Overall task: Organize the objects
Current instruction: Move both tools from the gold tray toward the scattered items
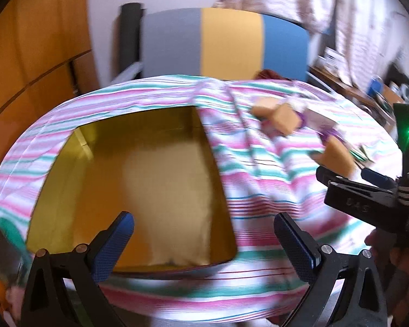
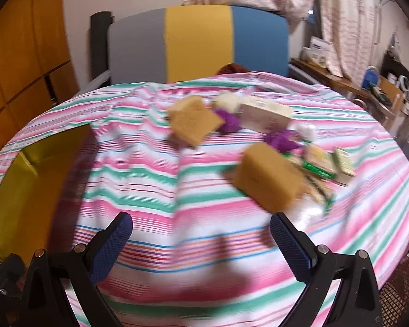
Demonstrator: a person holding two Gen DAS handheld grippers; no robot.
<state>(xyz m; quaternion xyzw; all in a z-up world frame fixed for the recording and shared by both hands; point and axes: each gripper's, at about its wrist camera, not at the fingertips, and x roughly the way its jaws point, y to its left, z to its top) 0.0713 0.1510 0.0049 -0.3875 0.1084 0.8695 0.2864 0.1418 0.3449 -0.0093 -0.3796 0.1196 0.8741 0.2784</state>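
Note:
A yellow open box (image 1: 139, 190) (image 2: 27, 190) lies on the striped cloth (image 1: 259, 169) (image 2: 155, 190), empty inside. My left gripper (image 1: 204, 245) hovers open over its near edge. Tan sponge blocks (image 1: 285, 117) (image 2: 267, 182) (image 2: 195, 124), purple lumps (image 2: 229, 121), a cream carton (image 2: 267, 117) and small green packets (image 2: 321, 163) are scattered to the right. My right gripper (image 2: 201, 245) (image 1: 368, 188) is open above the cloth, short of the nearest sponge, with nothing between its fingers.
A chair back (image 2: 199, 43) in grey, yellow and blue stands behind the table. A cluttered wooden shelf (image 2: 381, 90) runs along the right. Wooden cabinets (image 1: 35, 54) are at the left. A hand (image 1: 395, 250) holds the right gripper.

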